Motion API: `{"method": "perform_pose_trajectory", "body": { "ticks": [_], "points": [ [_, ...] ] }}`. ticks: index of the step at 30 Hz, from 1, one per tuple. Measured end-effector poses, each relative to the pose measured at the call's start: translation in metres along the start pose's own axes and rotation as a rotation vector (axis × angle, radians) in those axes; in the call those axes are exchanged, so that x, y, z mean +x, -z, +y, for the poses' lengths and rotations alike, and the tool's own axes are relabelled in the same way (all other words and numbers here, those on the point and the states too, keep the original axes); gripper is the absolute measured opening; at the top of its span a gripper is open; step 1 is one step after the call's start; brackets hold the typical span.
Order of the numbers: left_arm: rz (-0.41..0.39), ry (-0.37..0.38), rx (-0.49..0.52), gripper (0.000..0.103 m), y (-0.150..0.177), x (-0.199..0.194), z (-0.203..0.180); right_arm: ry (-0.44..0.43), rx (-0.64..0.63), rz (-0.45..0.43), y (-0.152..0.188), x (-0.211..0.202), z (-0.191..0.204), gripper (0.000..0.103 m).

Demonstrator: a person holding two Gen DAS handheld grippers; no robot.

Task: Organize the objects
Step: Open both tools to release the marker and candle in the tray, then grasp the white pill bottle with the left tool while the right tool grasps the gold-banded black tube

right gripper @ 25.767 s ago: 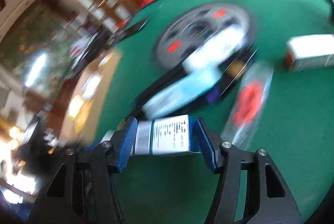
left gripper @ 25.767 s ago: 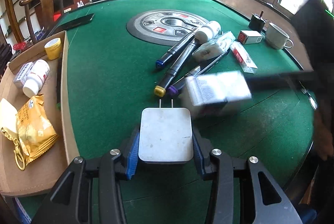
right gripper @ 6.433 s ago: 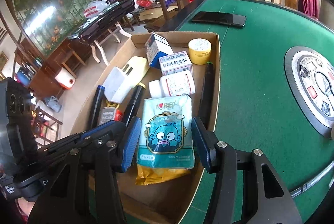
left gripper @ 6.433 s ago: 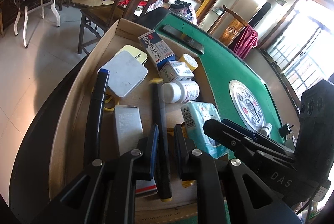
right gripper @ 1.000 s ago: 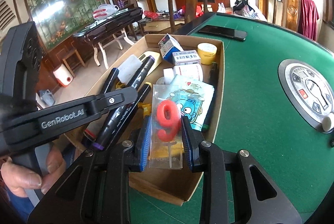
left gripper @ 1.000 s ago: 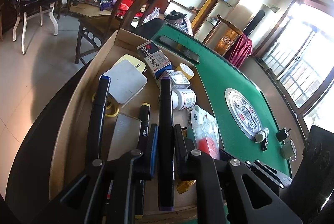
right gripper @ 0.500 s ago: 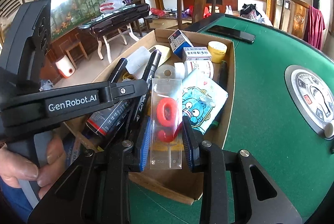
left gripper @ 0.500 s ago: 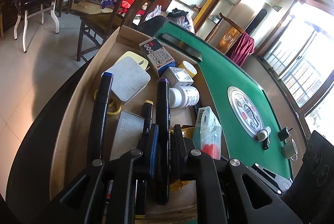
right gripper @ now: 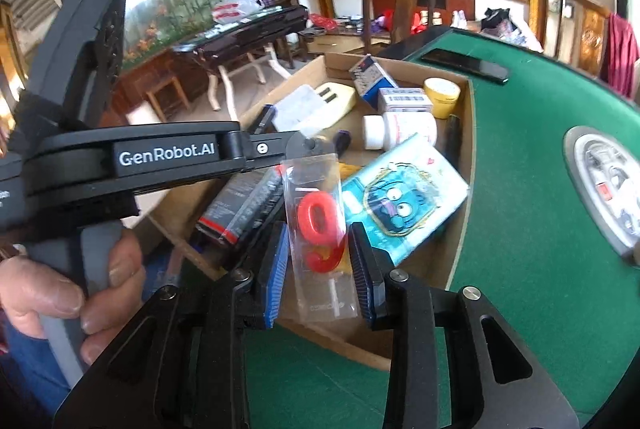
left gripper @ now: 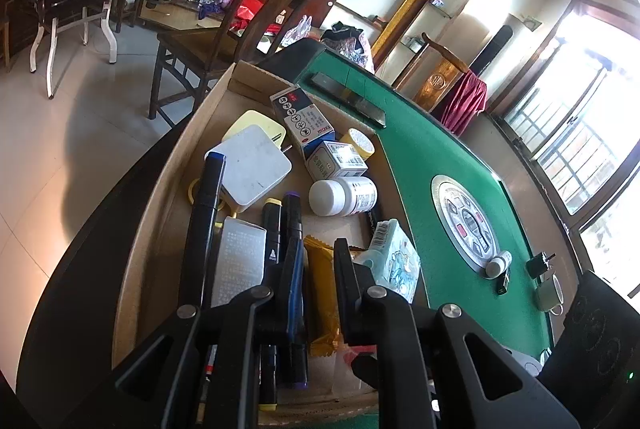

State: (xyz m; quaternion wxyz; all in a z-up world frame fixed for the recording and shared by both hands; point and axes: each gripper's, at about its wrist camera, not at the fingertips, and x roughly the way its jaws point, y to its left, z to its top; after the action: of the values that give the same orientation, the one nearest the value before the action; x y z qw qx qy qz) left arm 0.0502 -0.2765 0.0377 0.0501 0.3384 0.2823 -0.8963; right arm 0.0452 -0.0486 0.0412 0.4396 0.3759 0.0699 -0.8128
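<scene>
The left hand (right gripper: 60, 293) wraps the grey handle of the left gripper (left gripper: 316, 289). Its fingers (left gripper: 295, 269) are drawn in to a narrow slit with nothing gripped in it. A yellow snack bag (left gripper: 322, 293) shows through the gap, and a purple marker (left gripper: 292, 217) lies under the left finger.

The right gripper (right gripper: 320, 265) hangs over the near edge of the box (left gripper: 176, 185), and its jaws are opening. The candle pack (right gripper: 320, 229) stands between the blue ribbed pads, tilted with its top to the left. The pads appear to touch its long edges. It is a clear, stiff plastic sleeve with a round hang hole, holding one red candle shaped like a 9.

The box is a shallow tray of brown cardboard on the left rim of the green felt table (left gripper: 424, 149).
- Three black markers lie side by side at its left, with blue, yellow and purple caps. A fourth dark one sits by the right wall, mostly hidden.
- There are three cartons: a grey one (left gripper: 240, 257), a blue-and-white one (left gripper: 302, 117) and a small white one (left gripper: 336, 159).
- One square white charger (left gripper: 250, 169) lies there with its prongs pointing away.
- One round white bottle (left gripper: 344, 195) lies on its side.
- One yellow jar (left gripper: 362, 143) stands at the far right.
- One glossy blue tissue pack (left gripper: 394, 265) lies at the near right.

Right of the box, one flat black phone (left gripper: 348, 97) lies on the felt.
</scene>
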Motion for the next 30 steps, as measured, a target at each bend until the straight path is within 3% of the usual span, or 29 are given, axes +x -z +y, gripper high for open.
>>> {"method": "perform_pose_trajectory", "body": {
  "ticks": [3,7,20,30],
  "points": [
    [0.0,-0.001,0.003,0.014,0.0,-0.001,-0.001,-0.061,0.043,0.002,-0.001,-0.002,-0.007,0.031],
    [-0.001,-0.003,0.01,0.014,0.0,-0.003,-0.002,-0.058,0.093,-0.035,-0.004,-0.013,-0.022,0.031],
    [0.023,0.004,0.11,0.014,0.008,-0.004,-0.042,0.031,0.369,-0.12,0.003,-0.052,-0.122,0.031],
    [0.089,0.056,0.275,0.014,0.03,0.007,-0.111,0.24,0.566,-0.252,0.03,-0.127,-0.223,0.031]
  ]
}}
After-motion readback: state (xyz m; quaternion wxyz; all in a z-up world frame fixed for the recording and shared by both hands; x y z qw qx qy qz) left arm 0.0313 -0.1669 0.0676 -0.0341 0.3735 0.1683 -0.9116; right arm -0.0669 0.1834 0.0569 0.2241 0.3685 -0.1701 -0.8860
